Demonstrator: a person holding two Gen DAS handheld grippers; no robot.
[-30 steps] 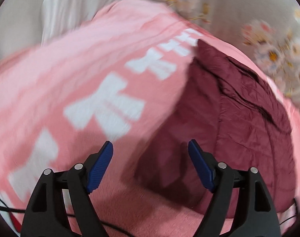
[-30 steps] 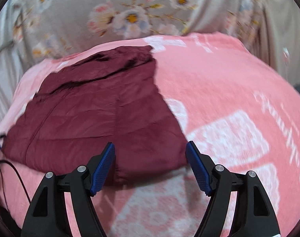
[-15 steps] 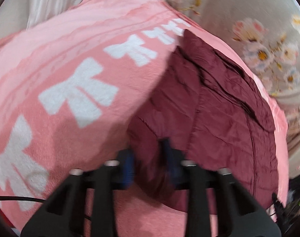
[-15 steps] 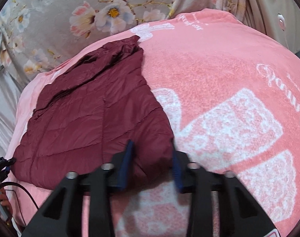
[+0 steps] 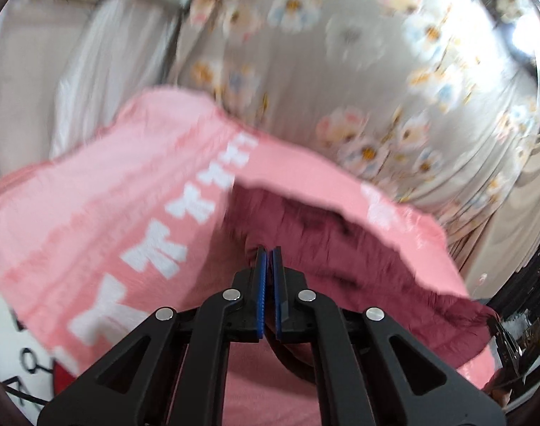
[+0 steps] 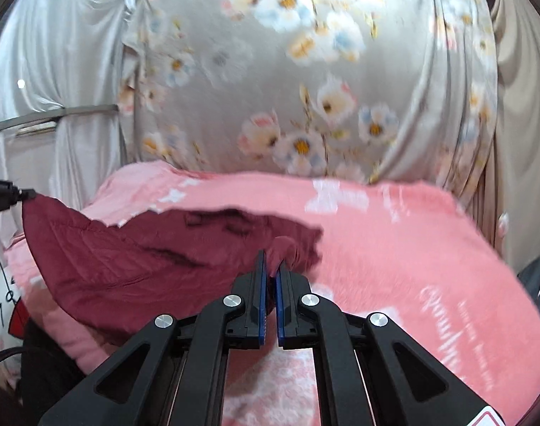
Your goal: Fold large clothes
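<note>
Tongs: your left gripper (image 5: 269, 254) and right gripper (image 6: 271, 259) have just clamped the maroon jacket's (image 6: 135, 259) near hem. It hangs lifted above the pink blanket (image 6: 394, 234).

Bright, even indoor light; glare blown out on floral curtain (image 6: 305, 81) top centre. Heavy motion blur on pink blanket (image 5: 103, 195) & curtain. Fisheye bending, dark vignette at corners.

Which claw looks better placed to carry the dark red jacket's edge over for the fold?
Neither clearly: it likely takes both. The left claw and the right claw are each shut on a near corner of the maroon puffer jacket, its hem lifted off the pink blanket between them.
</note>
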